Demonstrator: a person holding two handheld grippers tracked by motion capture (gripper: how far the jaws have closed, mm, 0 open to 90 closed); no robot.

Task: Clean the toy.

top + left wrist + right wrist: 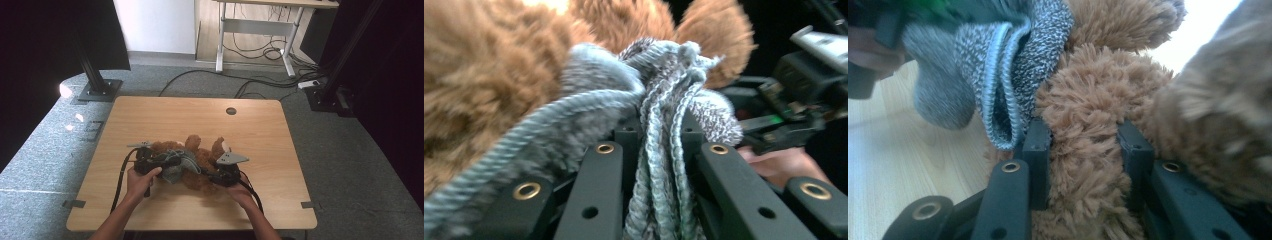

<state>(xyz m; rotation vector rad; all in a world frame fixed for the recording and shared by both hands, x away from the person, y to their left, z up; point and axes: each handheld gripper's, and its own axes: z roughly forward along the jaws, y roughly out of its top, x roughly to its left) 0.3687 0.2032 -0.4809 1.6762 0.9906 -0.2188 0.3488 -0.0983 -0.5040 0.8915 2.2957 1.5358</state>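
Note:
A brown plush teddy bear (202, 150) lies on the wooden table (150, 115), near its front edge. It wears a grey knitted garment (181, 164), bunched up around its middle. My left gripper (172, 161) comes in from the left, shut on a gathered fold of the knit (659, 150); brown fur (484, 75) crowds the left gripper view. My right gripper (214, 175) comes in from the right, and its jaws press on a furry limb of the bear (1083, 150). The knit's ribbed hem (1003, 65) hangs just left of those jaws.
A round cable hole (231, 111) sits near the table's far edge. Black stand bases (100, 90) flank the table on the grey carpet. Cables (260, 82) run across the floor behind, in front of a white desk frame (255, 30).

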